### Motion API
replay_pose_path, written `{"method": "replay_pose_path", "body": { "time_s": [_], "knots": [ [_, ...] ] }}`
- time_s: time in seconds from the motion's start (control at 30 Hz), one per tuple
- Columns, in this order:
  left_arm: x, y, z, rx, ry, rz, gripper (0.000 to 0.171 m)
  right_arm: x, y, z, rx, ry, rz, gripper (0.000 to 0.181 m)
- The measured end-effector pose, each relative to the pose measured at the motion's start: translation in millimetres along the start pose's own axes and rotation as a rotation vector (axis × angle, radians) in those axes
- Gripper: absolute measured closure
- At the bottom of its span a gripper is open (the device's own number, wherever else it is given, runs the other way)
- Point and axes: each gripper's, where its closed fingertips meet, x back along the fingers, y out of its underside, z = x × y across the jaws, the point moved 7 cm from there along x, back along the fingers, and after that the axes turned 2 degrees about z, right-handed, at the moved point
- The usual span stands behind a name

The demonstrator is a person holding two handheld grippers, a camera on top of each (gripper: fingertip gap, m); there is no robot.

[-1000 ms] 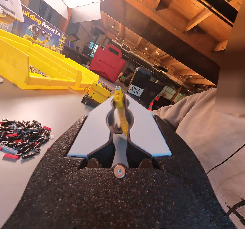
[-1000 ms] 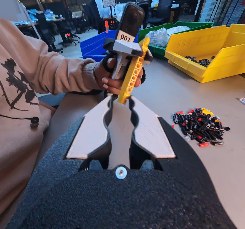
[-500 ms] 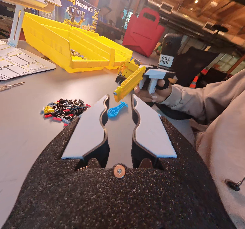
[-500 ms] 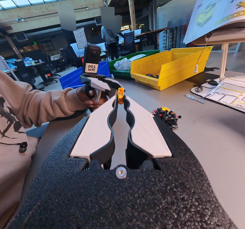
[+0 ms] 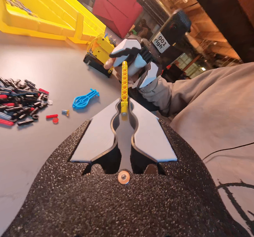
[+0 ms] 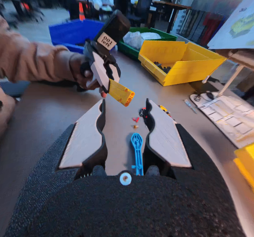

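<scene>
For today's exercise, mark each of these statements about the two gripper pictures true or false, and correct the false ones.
1. The left gripper is shut on a yellow beam. True.
2. The right gripper holds the beam too. False: it is open and holds nothing.
3. A blue tool lies flat on the table. True.
4. The pile of small parts sits inside the yellow bin. False: this pile lies loose on the table.
5. The beam rests on the table. False: it is held in the air.

Left gripper (image 5: pixel 124 101) fingers pinched together; right gripper (image 6: pixel 125 104) seemingly spread.
</scene>
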Motion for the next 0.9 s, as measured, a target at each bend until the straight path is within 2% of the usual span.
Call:
{"method": "replay_pose_path", "body": {
  "time_s": [0.1,0.13,0.23,0.3,0.33,0.4,0.47,0.6,0.63,0.7,0.73,0.8,0.9],
  "knots": [
    [-4,7,-2,0.111,0.044,-0.044,0.165,-7,-1,-11,0.273,0.021,-0.204,0.105],
    [-6,10,-3,0.125,0.045,-0.063,0.165,-11,-2,-15,0.348,0.021,-0.256,0.105],
    [-10,17,0,0.171,0.069,-0.094,0.165,-23,-1,-28,0.508,-0.039,-0.355,0.123],
    [-9,18,-1,0.181,0.065,-0.093,0.165,-29,4,-30,0.577,-0.064,-0.434,0.15],
    [-7,15,-2,0.183,0.056,-0.063,0.165,-30,4,-28,0.592,-0.059,-0.451,0.155],
    [3,3,-9,0.179,-0.009,0.058,0.161,-27,-5,-15,0.494,-0.028,-0.483,0.156],
    [20,-10,-20,0.137,-0.129,0.176,0.151,-13,-18,24,0.404,0.101,-0.544,0.155],
    [49,-25,-30,-0.032,-0.345,0.27,0.144,35,-30,149,0.179,0.426,-0.675,0.156],
    [52,-26,-30,-0.077,-0.388,0.271,0.142,48,-25,185,0.14,0.521,-0.714,0.155],
    [54,-28,-28,-0.166,-0.457,0.254,0.135,72,-2,244,-0.006,0.618,-0.81,0.155],
    [53,-28,-26,-0.211,-0.487,0.237,0.131,79,10,268,-0.064,0.668,-0.805,0.155],
    [50,-27,-24,-0.301,-0.55,0.192,0.127,86,34,300,-0.178,0.714,-0.793,0.155],
    [45,-22,-24,-0.393,-0.624,0.12,0.126,84,60,325,-0.231,0.763,-0.809,0.155]
  ]
}}
